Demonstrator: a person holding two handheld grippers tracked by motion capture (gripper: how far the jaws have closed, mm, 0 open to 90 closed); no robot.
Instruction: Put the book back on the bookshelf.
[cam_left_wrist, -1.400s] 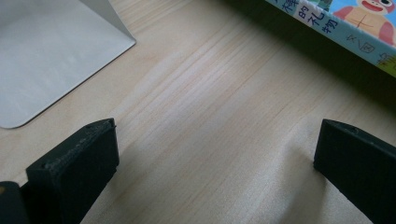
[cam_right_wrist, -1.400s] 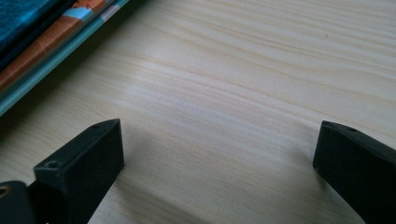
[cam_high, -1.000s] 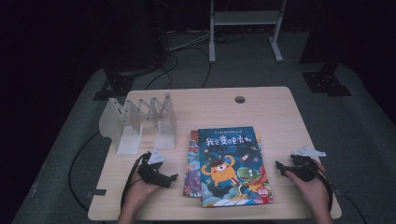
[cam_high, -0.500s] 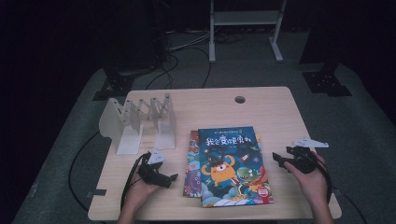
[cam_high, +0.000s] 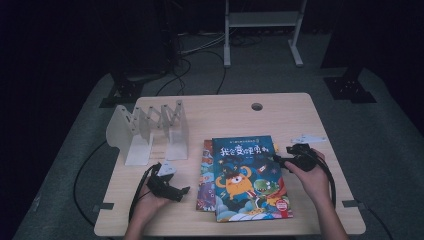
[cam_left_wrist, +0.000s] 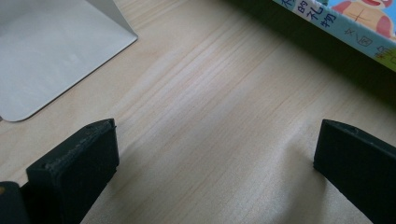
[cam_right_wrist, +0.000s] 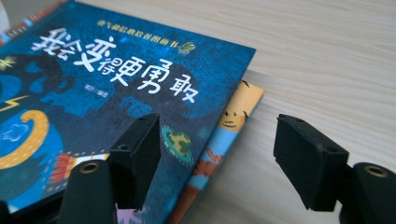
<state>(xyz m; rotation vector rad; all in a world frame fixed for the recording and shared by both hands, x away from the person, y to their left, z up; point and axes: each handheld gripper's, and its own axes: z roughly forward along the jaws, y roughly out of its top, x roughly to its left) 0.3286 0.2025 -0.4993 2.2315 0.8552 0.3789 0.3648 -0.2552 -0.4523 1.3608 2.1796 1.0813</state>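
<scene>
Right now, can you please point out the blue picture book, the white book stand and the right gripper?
blue picture book (cam_high: 248, 181): high view, middle of its front cover.
white book stand (cam_high: 150, 131): high view, on its upright dividers.
right gripper (cam_right_wrist: 217, 156): right gripper view, midway between its open fingers.

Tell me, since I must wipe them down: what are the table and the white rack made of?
Table: pale wood or wood-look laminate, matt, with visible grain lines. White rack: thin, smooth sheet dividers with rounded corners, probably painted metal or plastic; unclear.
</scene>
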